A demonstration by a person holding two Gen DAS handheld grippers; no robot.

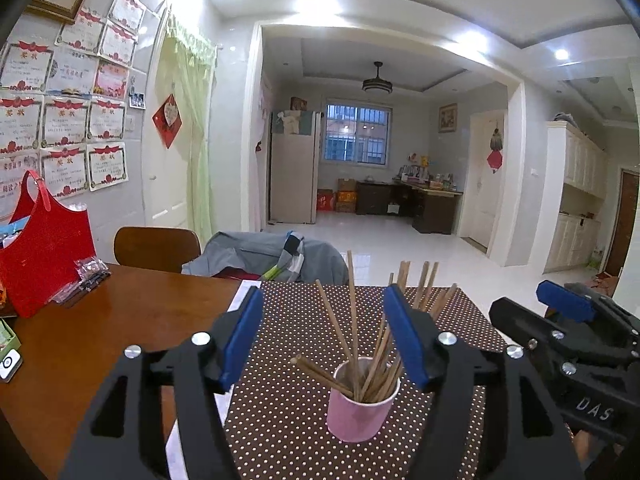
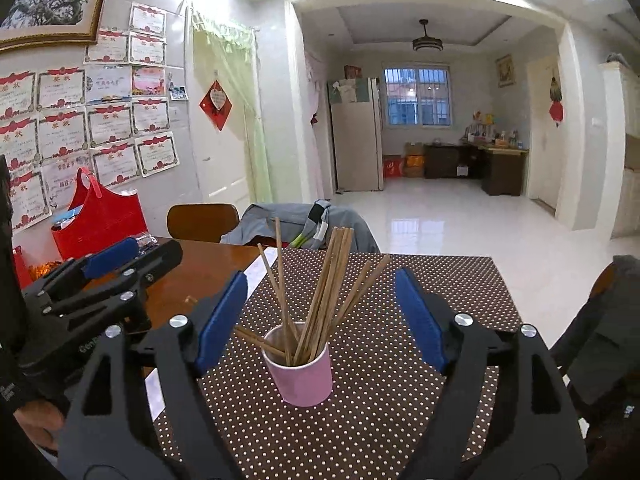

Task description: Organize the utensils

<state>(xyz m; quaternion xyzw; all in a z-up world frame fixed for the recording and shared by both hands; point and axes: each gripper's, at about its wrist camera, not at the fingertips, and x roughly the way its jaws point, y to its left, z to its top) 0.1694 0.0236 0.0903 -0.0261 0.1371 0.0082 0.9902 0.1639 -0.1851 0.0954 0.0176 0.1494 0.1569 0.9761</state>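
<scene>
A pink paper cup (image 1: 362,410) (image 2: 302,374) stands on a brown dotted mat (image 1: 280,420) (image 2: 380,400). Several wooden chopsticks (image 1: 354,332) (image 2: 320,292) stand fanned out in it; one leans low over the left rim. My left gripper (image 1: 324,328) is open and empty, its blue pads on either side of the cup, just short of it. My right gripper (image 2: 320,316) is open and empty, framing the same cup from the right side. Each gripper shows at the edge of the other's view, the left one (image 2: 108,264) and the right one (image 1: 568,304).
The mat lies on a brown wooden table (image 1: 100,320). A red bag (image 1: 44,248) and small plastic packets (image 1: 86,274) sit at the table's left. A wooden chair (image 1: 156,246) and a chair draped with a grey jacket (image 1: 272,256) stand behind the table.
</scene>
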